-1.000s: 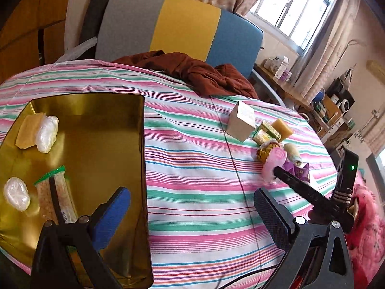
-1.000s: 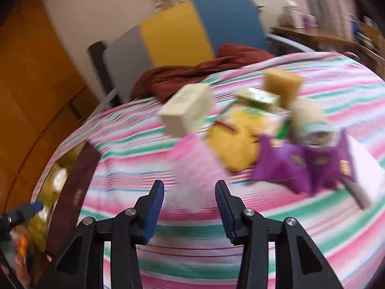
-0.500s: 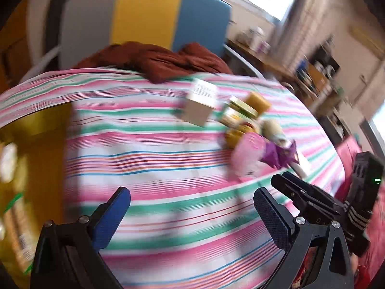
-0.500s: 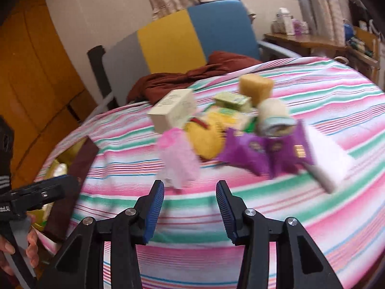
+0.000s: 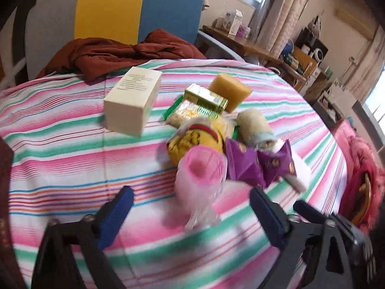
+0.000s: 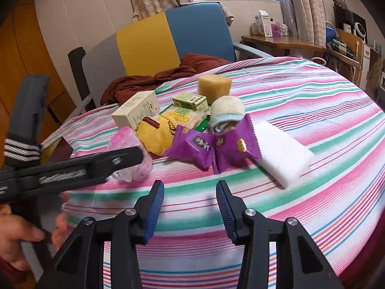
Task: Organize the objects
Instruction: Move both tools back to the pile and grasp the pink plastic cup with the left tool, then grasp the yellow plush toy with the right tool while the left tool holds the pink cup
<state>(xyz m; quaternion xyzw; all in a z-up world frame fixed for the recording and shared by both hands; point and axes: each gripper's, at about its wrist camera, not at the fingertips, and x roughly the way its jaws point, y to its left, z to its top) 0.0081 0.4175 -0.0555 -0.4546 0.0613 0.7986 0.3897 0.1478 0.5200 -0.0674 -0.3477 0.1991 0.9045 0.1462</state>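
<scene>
1. On the round surface (image 6: 312, 91), under a striped pink, green and white cloth, a heap of small things waits to be sorted; behind it stands a chair (image 6: 168, 41) with grey, yellow and blue panels and a crumpled rust-brown garment (image 5: 115, 50).
2. The cream cardboard box (image 5: 132, 101), hard-edged and matte, is the largest item, at the heap's left edge.
3. A smooth white foam block (image 6: 281, 154) lies at the right edge, touching two crinkly purple snack packets (image 6: 211, 144).
4. A soft yellow knitted piece (image 5: 192, 142), a spongy yellow cube (image 5: 231, 91), a rolled cream cloth (image 5: 255, 125) and a glossy green carton (image 5: 204, 98) crowd the middle.
5. The pink roll in clear film (image 5: 201, 175) sits nearest, in line with the left gripper (image 5: 190, 209), whose jaws have just been closing but stand wide, nothing pressed between them.
6. The step looks like a reach for that roll; next, the jaws need to straddle it and close gently, since it looks squashy.
7. The right gripper (image 6: 190, 207) hovers part-open, empty.
</scene>
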